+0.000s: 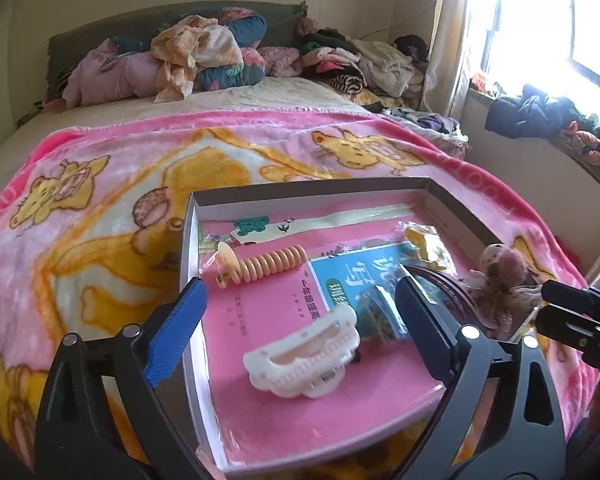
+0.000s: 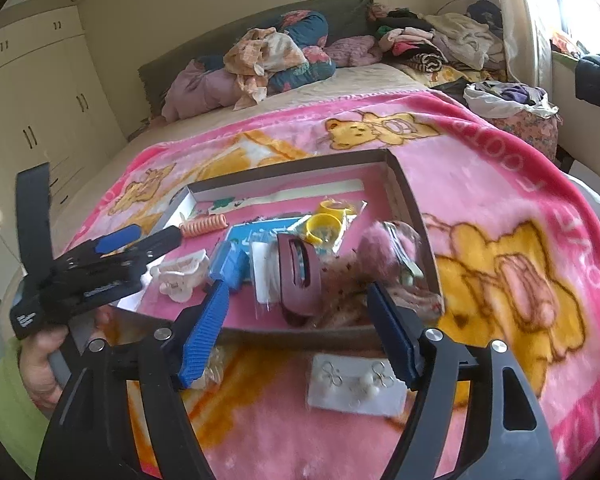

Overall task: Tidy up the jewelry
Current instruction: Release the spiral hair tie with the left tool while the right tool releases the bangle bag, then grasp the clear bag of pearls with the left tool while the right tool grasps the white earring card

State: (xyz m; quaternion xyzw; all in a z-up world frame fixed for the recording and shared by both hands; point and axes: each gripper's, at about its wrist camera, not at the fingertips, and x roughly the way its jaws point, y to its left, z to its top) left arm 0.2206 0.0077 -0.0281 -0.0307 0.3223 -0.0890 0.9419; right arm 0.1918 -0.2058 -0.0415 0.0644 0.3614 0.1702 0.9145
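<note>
A shallow cardboard box [image 1: 312, 189] lies on the pink blanket, lined with pink booklets. In it are a white claw clip [image 1: 306, 358], an orange spiral hair tie [image 1: 270, 267], yellow rings in a bag [image 2: 327, 222], a maroon clip [image 2: 299, 276], a blue item [image 2: 229, 264] and a pink fluffy scrunchie [image 2: 384, 256]. My left gripper [image 1: 300, 300] is open above the white clip and holds nothing. My right gripper [image 2: 300, 312] is open at the box's near edge, empty. A white earring card [image 2: 356, 386] lies on the blanket just below the right gripper.
The pink bear-print blanket [image 1: 100, 200] covers the bed. Piled clothes and pillows [image 1: 204, 56] sit at the headboard. A window sill with dark clothes [image 1: 532, 114] is to the right. Cream wardrobes [image 2: 32, 100] stand at left.
</note>
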